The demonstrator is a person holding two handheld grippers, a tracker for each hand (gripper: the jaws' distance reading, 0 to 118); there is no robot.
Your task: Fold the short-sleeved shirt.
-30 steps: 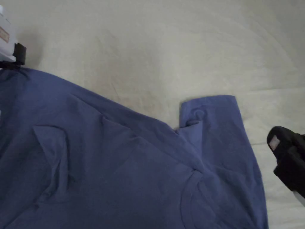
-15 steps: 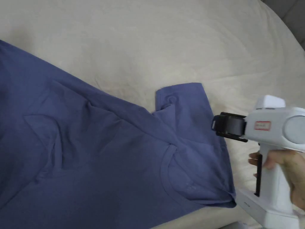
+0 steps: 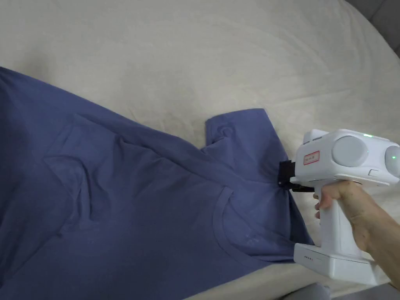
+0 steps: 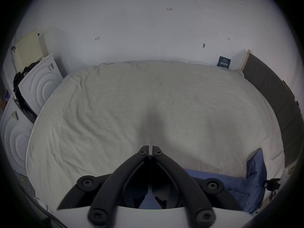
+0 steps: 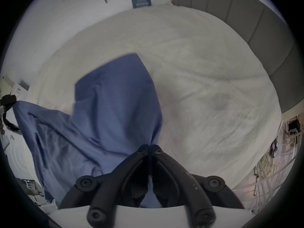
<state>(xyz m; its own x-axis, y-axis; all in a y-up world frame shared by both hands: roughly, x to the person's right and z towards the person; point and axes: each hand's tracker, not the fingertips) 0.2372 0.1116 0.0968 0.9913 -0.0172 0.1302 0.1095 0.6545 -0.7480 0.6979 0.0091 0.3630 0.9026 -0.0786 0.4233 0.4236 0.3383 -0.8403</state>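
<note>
Bed: cream sheet under blue short-sleeved shirt.
Right hand-held gripper: pinching sleeve at 3 o'clock.
Left hand-held gripper: jaws pressed together; what they hold, cannot tell.

One blue shirt — two tongs — one bed

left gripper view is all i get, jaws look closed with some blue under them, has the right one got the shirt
Observer: Yes. In the right gripper view the right gripper is shut on the shirt's edge.
Operator: where on it
Observer: In the head view it is on the outer edge, between the sleeve and the collar.
Operator: is my left really holding cloth
Observer: It seems so. The right gripper view shows the shirt drawn up to the left gripper at a corner.
</note>
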